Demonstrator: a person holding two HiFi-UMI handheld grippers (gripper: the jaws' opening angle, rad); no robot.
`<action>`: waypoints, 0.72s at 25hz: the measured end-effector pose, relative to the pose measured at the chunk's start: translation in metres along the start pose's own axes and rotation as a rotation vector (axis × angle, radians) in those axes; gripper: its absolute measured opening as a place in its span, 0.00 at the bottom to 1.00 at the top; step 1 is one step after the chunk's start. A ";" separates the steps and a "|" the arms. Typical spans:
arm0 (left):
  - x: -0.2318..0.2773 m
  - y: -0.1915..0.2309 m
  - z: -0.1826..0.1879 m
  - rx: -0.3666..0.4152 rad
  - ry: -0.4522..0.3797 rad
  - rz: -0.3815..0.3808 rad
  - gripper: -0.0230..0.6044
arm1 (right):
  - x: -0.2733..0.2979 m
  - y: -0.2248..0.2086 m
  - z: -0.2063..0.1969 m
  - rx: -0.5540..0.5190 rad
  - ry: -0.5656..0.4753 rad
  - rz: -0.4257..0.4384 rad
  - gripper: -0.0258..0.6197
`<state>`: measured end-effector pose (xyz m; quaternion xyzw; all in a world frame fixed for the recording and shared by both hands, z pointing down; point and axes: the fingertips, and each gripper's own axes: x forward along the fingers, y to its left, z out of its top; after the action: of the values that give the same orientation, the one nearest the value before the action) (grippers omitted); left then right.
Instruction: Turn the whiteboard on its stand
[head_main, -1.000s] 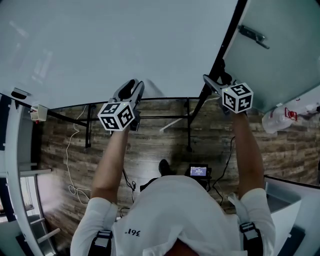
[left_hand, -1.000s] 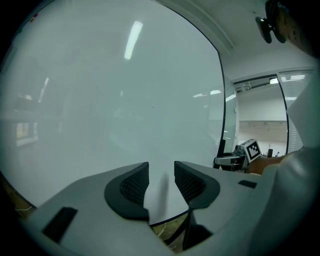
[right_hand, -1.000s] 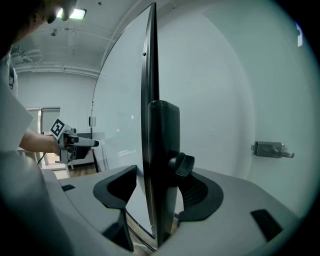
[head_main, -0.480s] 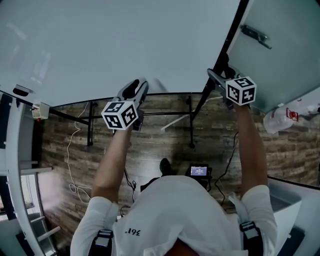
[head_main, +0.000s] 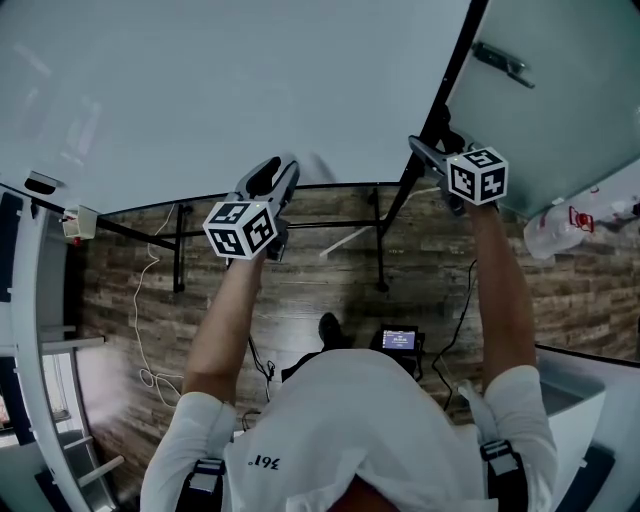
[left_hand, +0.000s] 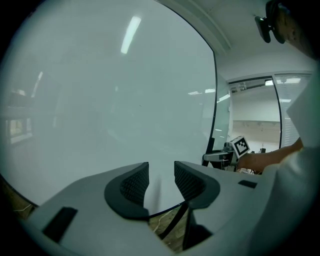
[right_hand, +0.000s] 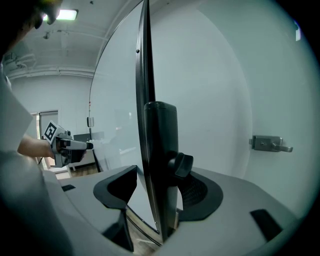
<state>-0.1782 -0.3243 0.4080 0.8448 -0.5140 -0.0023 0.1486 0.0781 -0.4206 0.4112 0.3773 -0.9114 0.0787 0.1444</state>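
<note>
Two grippers, both open. My left gripper (left_hand: 161, 180) holds its jaws slightly apart at the lower edge of the whiteboard (head_main: 250, 90), gripping nothing. My right gripper (right_hand: 160, 181) has its jaws wide apart, straddling the black stand post (right_hand: 161, 135) at the board's side, beside a knob (right_hand: 181, 164).

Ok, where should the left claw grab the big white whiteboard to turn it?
On the thin dark-rimmed bottom edge of the large white whiteboard, probably from below, left claw rolled so one jaw goes in front and one behind. The broad flat face offers nothing to pinch.
</note>
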 end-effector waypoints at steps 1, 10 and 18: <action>0.000 -0.001 0.000 0.000 0.000 -0.002 0.28 | 0.000 0.000 -0.001 0.005 0.005 0.002 0.46; -0.003 -0.001 0.004 0.010 -0.004 0.019 0.28 | -0.005 0.002 -0.005 0.060 0.045 -0.011 0.45; 0.001 0.008 0.017 0.012 -0.022 0.040 0.28 | -0.017 0.016 -0.007 0.074 0.072 -0.003 0.44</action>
<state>-0.1871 -0.3332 0.3936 0.8352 -0.5323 -0.0057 0.1379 0.0792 -0.3960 0.4117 0.3805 -0.9016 0.1255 0.1631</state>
